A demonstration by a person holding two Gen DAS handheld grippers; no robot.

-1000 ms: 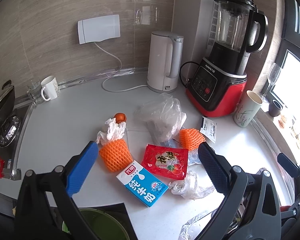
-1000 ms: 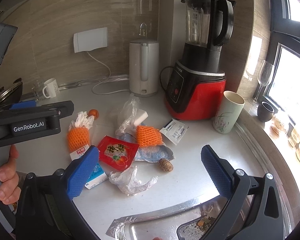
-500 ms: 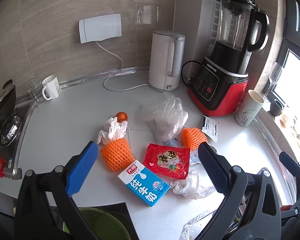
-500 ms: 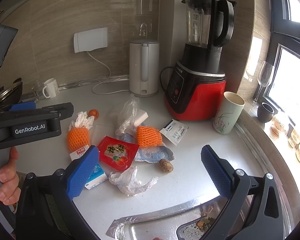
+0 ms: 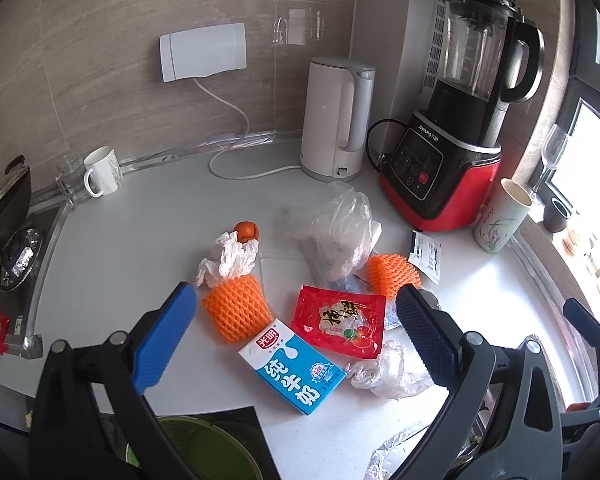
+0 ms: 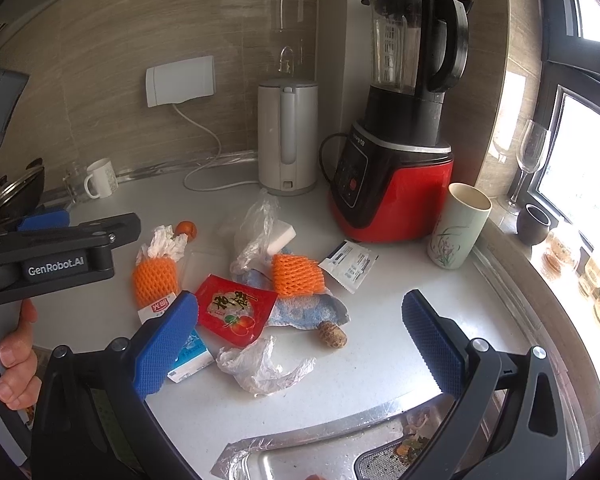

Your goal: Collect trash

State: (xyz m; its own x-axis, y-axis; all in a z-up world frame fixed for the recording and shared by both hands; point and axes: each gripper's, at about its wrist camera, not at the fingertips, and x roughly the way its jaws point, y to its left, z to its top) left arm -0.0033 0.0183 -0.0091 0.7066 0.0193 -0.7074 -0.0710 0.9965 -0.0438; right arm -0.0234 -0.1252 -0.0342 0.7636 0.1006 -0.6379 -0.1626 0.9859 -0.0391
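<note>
The white table point(image 5: 112, 248) fills the middle of both views, and the litter sits in one loose heap at its centre. Nothing is collected yet, as far as the heap shows.

In the left wrist view the largest piece, a crumpled clear plastic bag point(image 5: 332, 232), lies just above frame centre. Below it are the two orange foam nets point(image 5: 236, 312), one left of centre and one right of centre; the red snack packet point(image 5: 340, 324) lies between them, slightly lower. The blue milk carton point(image 5: 292, 368) lies lowest in the heap, its long axis running from upper left to lower right. It sits between the spread fingers of the left gripper point(image 5: 296, 340), which hovers over it holding nothing. A green bin point(image 5: 196, 452) shows at the bottom edge, left of centre, below the table's edge.

In the right wrist view the right gripper point(image 6: 300, 344) is also spread wide and empty. A crumpled clear film point(image 6: 260, 368) lies between its fingers near bottom centre, and the carton is half hidden behind the left finger.

My judgement: the left hand is the nearer one to the carton and the bin. Its fingers would best close across the carton's short side, which calls for a slight turn of the wrist.
</note>
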